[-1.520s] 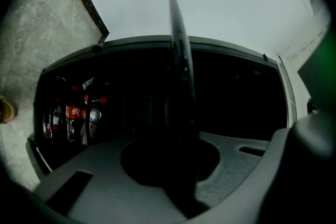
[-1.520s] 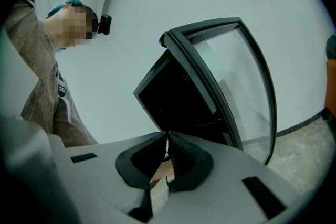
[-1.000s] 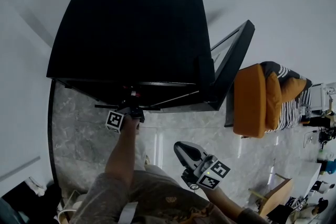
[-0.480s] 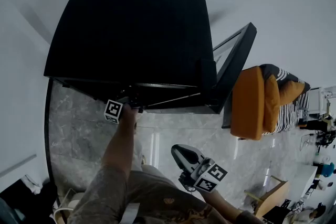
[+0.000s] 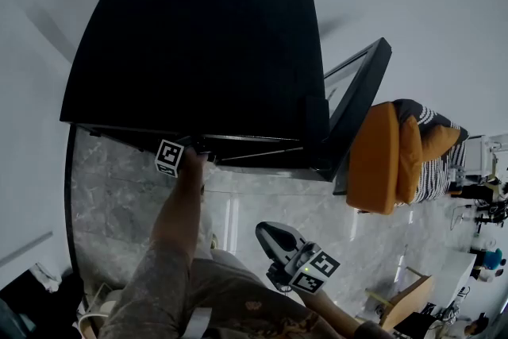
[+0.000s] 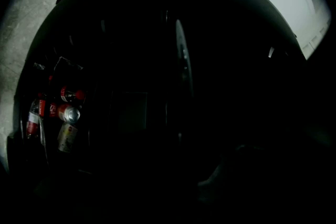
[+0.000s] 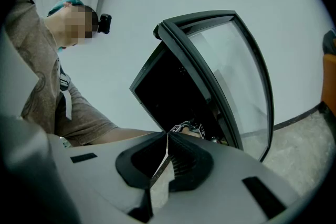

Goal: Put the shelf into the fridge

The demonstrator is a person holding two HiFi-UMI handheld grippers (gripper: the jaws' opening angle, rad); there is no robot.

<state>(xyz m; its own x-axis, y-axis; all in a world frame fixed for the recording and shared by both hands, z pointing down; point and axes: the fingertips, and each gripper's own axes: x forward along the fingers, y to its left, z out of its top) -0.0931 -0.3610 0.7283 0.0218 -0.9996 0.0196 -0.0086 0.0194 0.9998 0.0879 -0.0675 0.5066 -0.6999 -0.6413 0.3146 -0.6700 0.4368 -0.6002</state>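
The black fridge point(image 5: 198, 44) is seen from above, its glass door point(image 5: 357, 107) swung open to the right. A thin wire shelf point(image 5: 262, 153) shows as pale rods in the dark opening, just under the top's front edge. My left gripper point(image 5: 190, 148) reaches into that opening at the shelf's left end, its marker cube outside and its jaws hidden in the dark. The left gripper view shows only the black interior. My right gripper point(image 5: 263, 229) hangs back near the person's body, shut on nothing, jaws pressed together point(image 7: 167, 136). It faces the fridge point(image 7: 173, 92).
Several drink cans point(image 6: 65, 113) stand low at the left inside the fridge. An orange seat point(image 5: 381, 155) with a striped cushion is right of the door. Grey marble floor point(image 5: 119, 194) lies in front, with a white wall behind.
My left gripper and the shelf's rods have moved together deeper into the fridge opening. The right gripper has drifted slightly down and left.
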